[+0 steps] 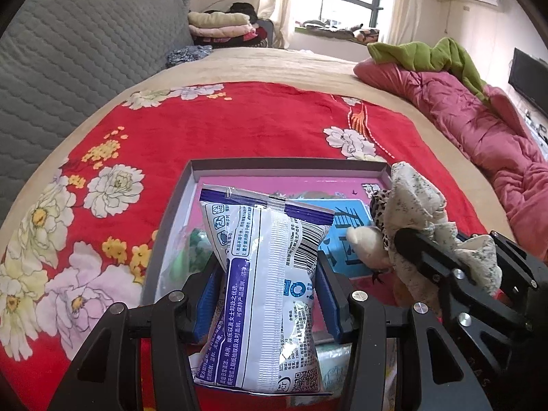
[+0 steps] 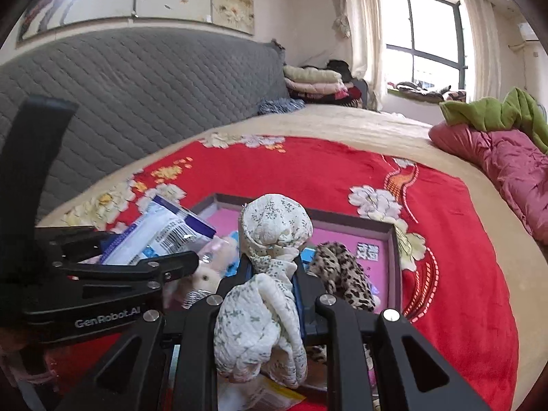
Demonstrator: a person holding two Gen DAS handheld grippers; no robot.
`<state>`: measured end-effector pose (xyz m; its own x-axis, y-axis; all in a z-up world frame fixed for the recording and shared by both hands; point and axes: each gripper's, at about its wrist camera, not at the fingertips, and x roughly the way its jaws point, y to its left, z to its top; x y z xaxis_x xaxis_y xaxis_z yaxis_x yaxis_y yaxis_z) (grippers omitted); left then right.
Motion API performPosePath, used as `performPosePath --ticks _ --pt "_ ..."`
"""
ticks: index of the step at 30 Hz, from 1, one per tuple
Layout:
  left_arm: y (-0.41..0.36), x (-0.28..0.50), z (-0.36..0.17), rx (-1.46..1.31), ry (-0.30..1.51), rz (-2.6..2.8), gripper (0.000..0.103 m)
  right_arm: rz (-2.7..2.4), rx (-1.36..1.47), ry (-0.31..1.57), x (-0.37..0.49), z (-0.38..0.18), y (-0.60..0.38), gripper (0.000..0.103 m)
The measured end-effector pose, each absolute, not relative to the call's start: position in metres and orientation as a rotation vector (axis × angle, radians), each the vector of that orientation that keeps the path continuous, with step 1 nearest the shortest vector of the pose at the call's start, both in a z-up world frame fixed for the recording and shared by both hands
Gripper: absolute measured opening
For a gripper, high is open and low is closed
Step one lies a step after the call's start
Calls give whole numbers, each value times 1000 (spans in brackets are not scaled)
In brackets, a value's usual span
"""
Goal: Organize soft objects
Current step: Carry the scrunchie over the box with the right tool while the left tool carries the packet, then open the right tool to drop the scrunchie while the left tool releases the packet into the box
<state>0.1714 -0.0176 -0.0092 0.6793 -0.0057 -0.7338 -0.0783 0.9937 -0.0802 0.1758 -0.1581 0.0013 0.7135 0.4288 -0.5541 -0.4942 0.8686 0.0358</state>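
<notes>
My left gripper (image 1: 270, 274) is shut on a white and purple wipes packet (image 1: 267, 291), held upright over the near edge of a grey box tray (image 1: 287, 165) with a pink bottom. My right gripper (image 2: 272, 267) is shut on a cream floral cloth bundle (image 2: 274, 229), held above the same tray (image 2: 394, 239). In the left wrist view the right gripper (image 1: 445, 257) and its cloth (image 1: 414, 198) are at the right. In the right wrist view the left gripper (image 2: 144, 267) and packet (image 2: 167, 236) are at the left. A leopard-print cloth (image 2: 342, 274) and a small plush toy (image 2: 205, 274) lie in the tray.
The tray sits on a red floral blanket (image 1: 205, 130) on a bed. A grey quilted headboard (image 1: 68, 54) is at the left. A pink quilt (image 1: 479, 126) with a green cloth (image 1: 428, 54) lies along the right. Folded clothes (image 1: 222, 24) are stacked at the far end.
</notes>
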Motion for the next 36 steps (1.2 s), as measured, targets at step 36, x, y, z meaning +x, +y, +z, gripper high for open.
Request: performPosePath --ticks 36 --pt "-69 215 -37 -5 925 -67 54 403 63 635 203 6 -210 62"
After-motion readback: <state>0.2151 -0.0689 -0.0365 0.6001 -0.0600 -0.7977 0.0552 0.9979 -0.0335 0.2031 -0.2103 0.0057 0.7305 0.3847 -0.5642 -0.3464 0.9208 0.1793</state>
